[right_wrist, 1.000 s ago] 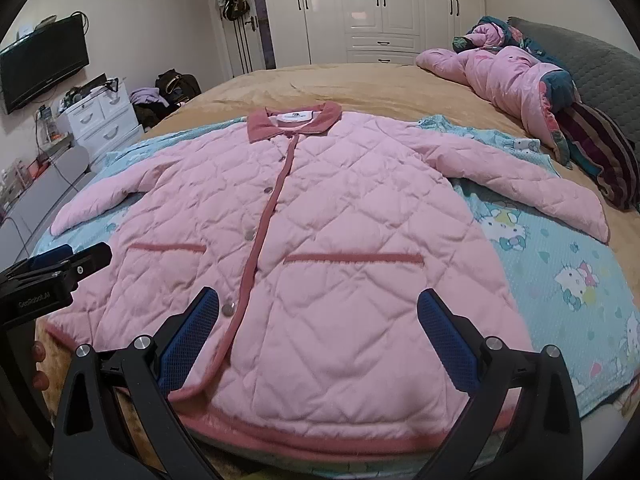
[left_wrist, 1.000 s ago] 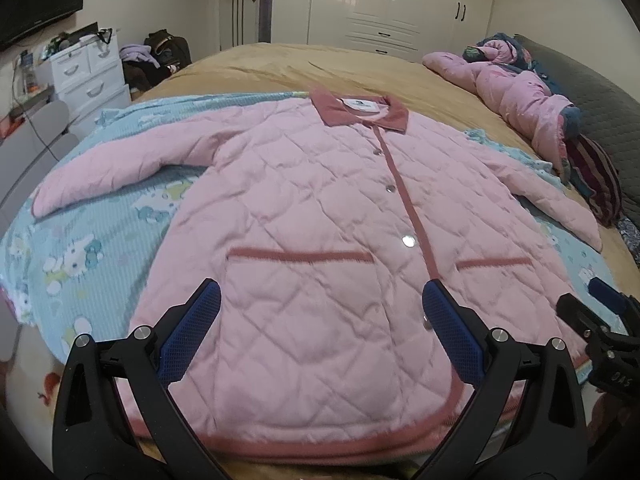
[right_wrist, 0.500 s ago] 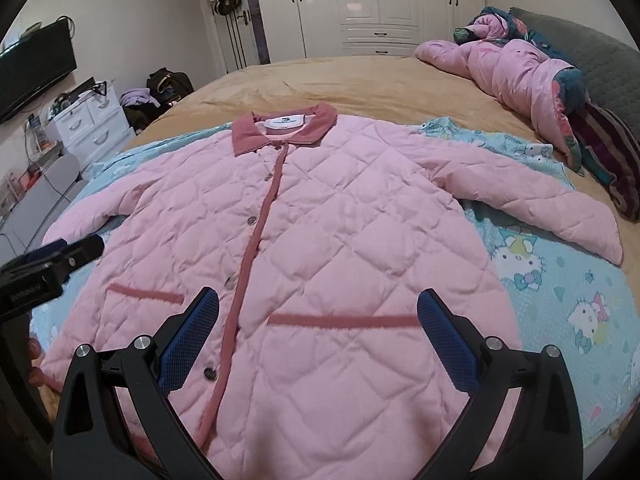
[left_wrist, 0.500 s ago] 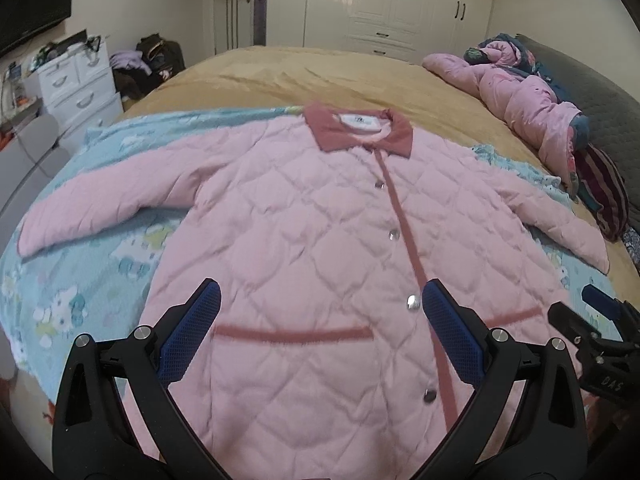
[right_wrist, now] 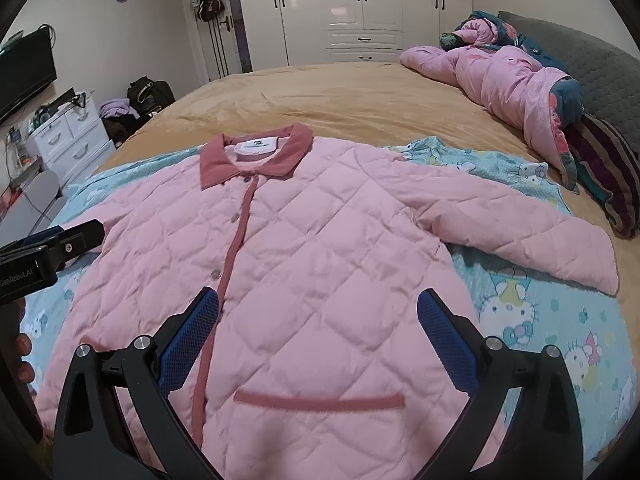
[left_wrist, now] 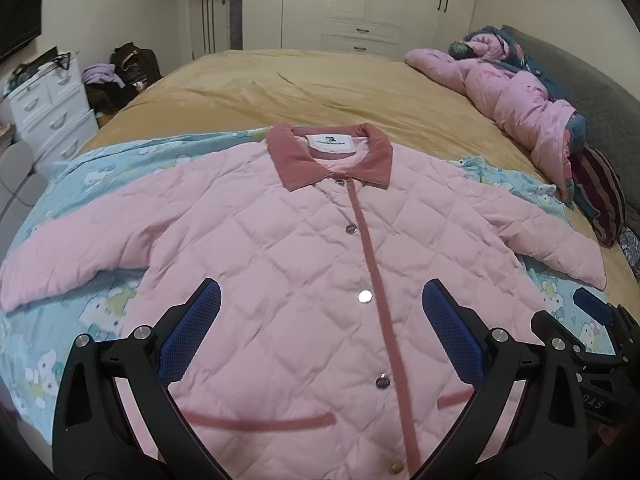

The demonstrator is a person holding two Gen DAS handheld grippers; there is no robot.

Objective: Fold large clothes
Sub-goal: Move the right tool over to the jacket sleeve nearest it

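Left hand-held gripper (left_wrist: 320, 308): fingers are spread wide and nothing is held; blue pads (left_wrist: 188, 340) are seen on both inner faces. It is poised above the jacket's front.

Right hand-held gripper (right_wrist: 318, 308): fingers are likewise parted and released, with nothing between them. It is poised above the jacket, on the side of the button band toward the far sleeve.

Pink quilted jacket (left_wrist: 280, 260): laid flat, front up and buttoned, directly ahead of and beneath both hand-held grippers. The dark pink collar (left_wrist: 328, 156) is found at the far end, well beyond the fingertips. The button band (left_wrist: 372, 264) is seen between the left hand-held gripper's fingers, nearer its right finger.

Sleeves: both are spread outward. One sleeve (left_wrist: 68, 256) is extended to the left of the left hand-held gripper; the other sleeve (right_wrist: 520, 232) is extended to the right of the right hand-held gripper.

Pocket trim (right_wrist: 320, 402): a dark pink strip is seen low between the right hand-held gripper's fingers.

Blue cartoon-print sheet (right_wrist: 540, 320): spread under the jacket, showing on both sides of it.

Bed (left_wrist: 320, 88): covered in a tan spread, extending beyond the collar.

Pink bedding heap (right_wrist: 500, 80): piled far ahead and to the right.

White wardrobe (right_wrist: 360, 4): seen against the far wall.

White drawer unit (left_wrist: 48, 108): standing far to the left.

Person: fingertips (right_wrist: 22, 356) are seen at the left edge of the right wrist view.
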